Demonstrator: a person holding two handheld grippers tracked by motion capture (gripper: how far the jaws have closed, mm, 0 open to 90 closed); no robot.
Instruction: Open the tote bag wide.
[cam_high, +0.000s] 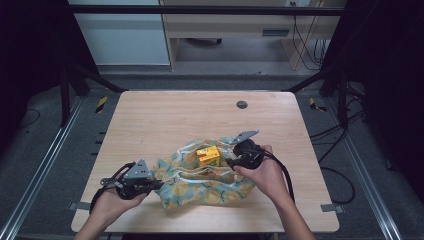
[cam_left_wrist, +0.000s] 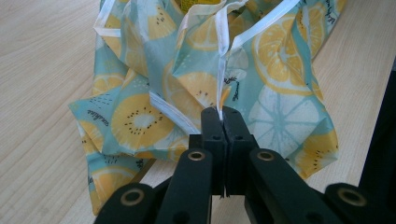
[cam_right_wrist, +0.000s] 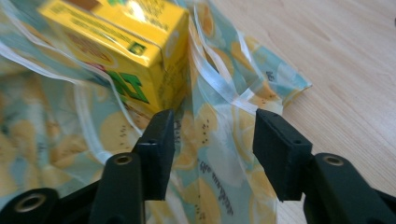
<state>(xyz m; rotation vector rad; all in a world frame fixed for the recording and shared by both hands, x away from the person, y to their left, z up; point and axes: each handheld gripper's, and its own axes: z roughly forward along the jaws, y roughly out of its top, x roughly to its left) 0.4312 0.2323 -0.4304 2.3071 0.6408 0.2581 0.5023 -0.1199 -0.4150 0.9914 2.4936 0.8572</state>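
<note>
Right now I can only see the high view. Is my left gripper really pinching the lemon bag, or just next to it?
Observer: Pinching. The left gripper is shut on the white seam of the teal, lemon-printed plastic bag.
Operator: And my other one?
Observer: The right gripper is open, its fingers apart, with bag film between them.
Operator: Is it touching the yellow box?
Observer: One finger sits just below the yellow cardboard box; I cannot tell if they touch.

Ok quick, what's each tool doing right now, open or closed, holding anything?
Left tool: closed on the white edge of the fruit-print bag.
Right tool: open, holding nothing, beside the yellow box.
</note>
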